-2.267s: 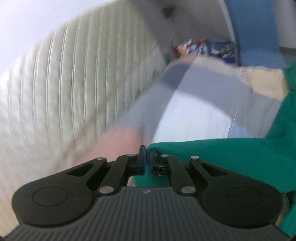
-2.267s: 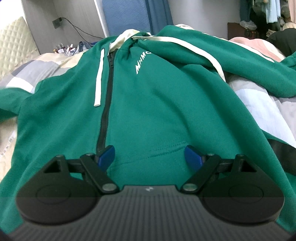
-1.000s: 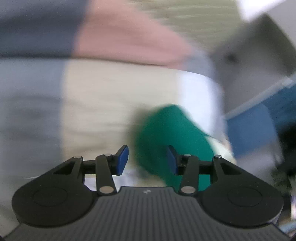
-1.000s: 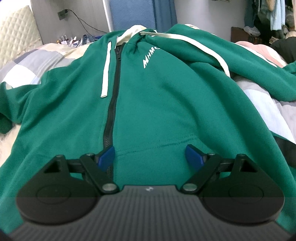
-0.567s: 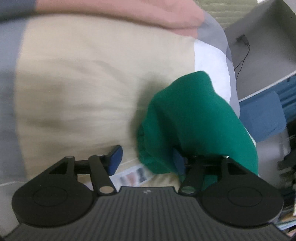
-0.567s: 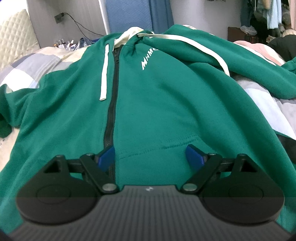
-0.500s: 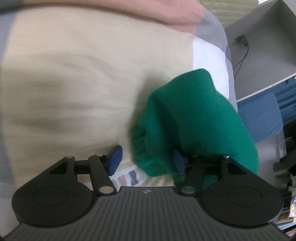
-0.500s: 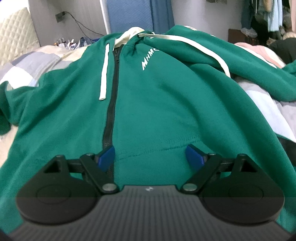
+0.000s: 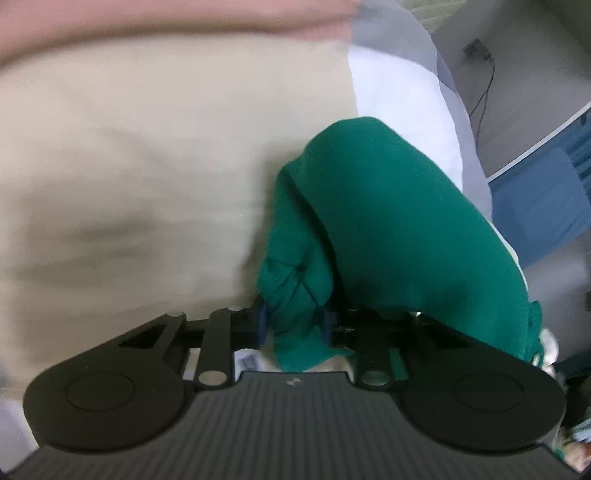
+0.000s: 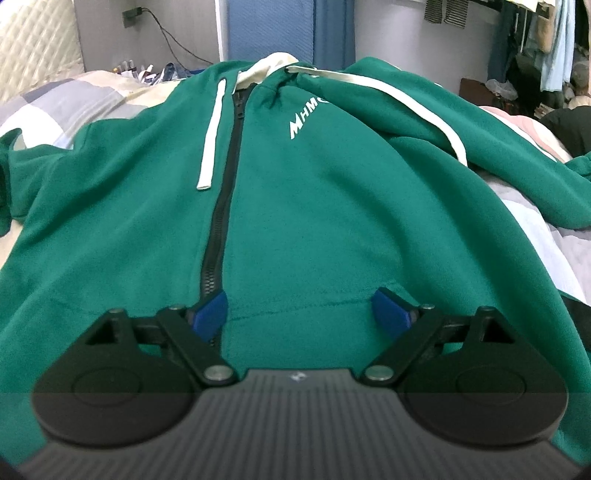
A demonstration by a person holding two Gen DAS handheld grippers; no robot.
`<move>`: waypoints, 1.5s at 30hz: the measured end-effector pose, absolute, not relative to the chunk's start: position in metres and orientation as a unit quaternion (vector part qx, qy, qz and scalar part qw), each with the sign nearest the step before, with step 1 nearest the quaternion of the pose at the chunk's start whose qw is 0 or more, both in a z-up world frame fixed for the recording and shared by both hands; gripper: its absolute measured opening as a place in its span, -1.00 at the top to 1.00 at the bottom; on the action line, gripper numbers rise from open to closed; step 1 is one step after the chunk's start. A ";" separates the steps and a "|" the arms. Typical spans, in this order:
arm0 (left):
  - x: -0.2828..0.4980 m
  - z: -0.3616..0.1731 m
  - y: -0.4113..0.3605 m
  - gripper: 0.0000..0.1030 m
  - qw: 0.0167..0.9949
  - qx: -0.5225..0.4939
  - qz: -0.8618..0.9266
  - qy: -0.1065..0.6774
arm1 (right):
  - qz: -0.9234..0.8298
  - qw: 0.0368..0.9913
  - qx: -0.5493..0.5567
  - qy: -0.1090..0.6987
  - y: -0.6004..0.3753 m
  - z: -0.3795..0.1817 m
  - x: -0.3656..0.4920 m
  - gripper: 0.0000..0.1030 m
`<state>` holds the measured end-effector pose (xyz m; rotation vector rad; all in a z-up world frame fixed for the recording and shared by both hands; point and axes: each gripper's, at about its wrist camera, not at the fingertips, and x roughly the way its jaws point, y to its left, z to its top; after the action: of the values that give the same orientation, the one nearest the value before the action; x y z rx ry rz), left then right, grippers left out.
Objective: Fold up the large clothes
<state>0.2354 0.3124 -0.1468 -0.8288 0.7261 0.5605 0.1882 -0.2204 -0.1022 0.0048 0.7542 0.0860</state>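
A green zip hoodie (image 10: pixel 332 192) with white drawstrings and white chest lettering lies face up on the bed, zipper closed. My right gripper (image 10: pixel 299 314) is open and empty, just above the hoodie's lower front near the pocket seam. In the left wrist view my left gripper (image 9: pixel 293 325) is shut on the cuff of the hoodie's green sleeve (image 9: pixel 388 221), which arches up from the beige bedding. The right jaw is partly hidden by the sleeve fabric.
A patchwork duvet in beige, grey, white and pink (image 9: pixel 147 147) covers the bed. A quilted cream headboard (image 10: pixel 33 40) stands at left. A blue panel (image 10: pixel 288 29), a wall socket with a cable, small clutter and hanging clothes (image 10: pixel 546 44) are behind the bed.
My left gripper opened, swung down to the sleeve end on the bedding, moved over the cuff and closed on it. My right gripper stayed open over the hoodie's front, barely moving.
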 end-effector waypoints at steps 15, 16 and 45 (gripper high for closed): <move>0.161 -0.010 0.400 0.52 0.840 -0.118 0.357 0.391 | 0.045 0.926 0.025 0.374 -0.226 -0.093 0.180 -0.68; 0.164 -0.015 0.407 0.52 0.835 -0.105 0.363 0.399 | 0.045 0.926 0.025 0.374 -0.226 -0.093 0.179 -0.68; 0.173 0.030 0.194 -0.44 0.914 -0.100 0.191 0.343 | 0.035 0.941 0.061 0.332 -0.259 -0.060 0.155 -0.68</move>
<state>0.1732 0.1944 0.0299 -0.2062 0.7060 0.3941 0.1554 -0.2588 -0.0595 0.1255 0.6767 0.0719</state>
